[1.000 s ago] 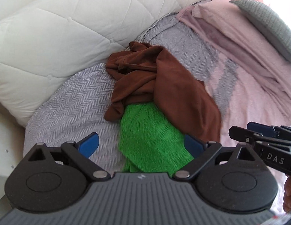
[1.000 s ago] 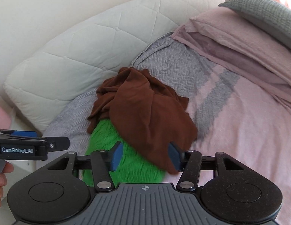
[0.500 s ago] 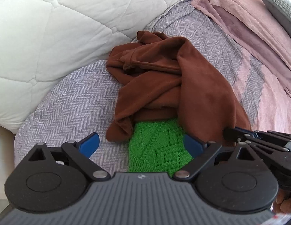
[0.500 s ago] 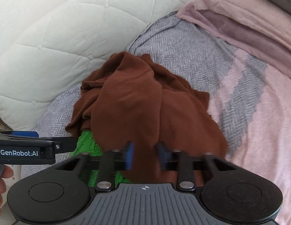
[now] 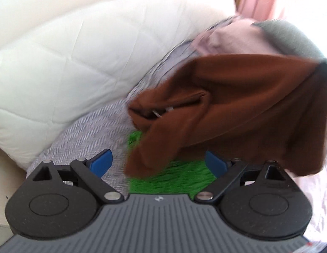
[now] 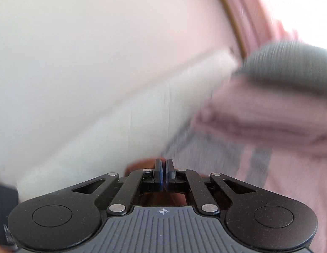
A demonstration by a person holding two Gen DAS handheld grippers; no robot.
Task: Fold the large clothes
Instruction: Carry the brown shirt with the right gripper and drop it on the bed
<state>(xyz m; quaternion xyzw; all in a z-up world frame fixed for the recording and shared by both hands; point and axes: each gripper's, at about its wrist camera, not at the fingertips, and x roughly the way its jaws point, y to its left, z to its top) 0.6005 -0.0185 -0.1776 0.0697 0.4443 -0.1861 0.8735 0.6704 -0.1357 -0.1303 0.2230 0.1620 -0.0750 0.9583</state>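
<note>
The right hand-held gripper (image 6: pixel 163 174), wide open a second ago, is now pinched tight on the soft brown cloth top (image 5: pixel 237 105) and has lifted it off the green knit (image 5: pixel 174 175) on the bed (image 5: pixel 89 130), ready to spread, while the left hand-held gripper (image 5: pixel 157 164) waits wide open and empty.

Right gripper (image 6: pixel 163 174) jaws closed on brown garment (image 6: pixel 140 164), blurred white quilt (image 6: pixel 100 137) beyond

Brown garment (image 5: pixel 237 105): plain soft fabric, bunched, lifted by its upper right corner, hanging in a slanted drape; lower folds trail onto the green one. Green knit garment (image 5: pixel 169 175): bright, textured, lying flat underneath, mostly covered.
</note>
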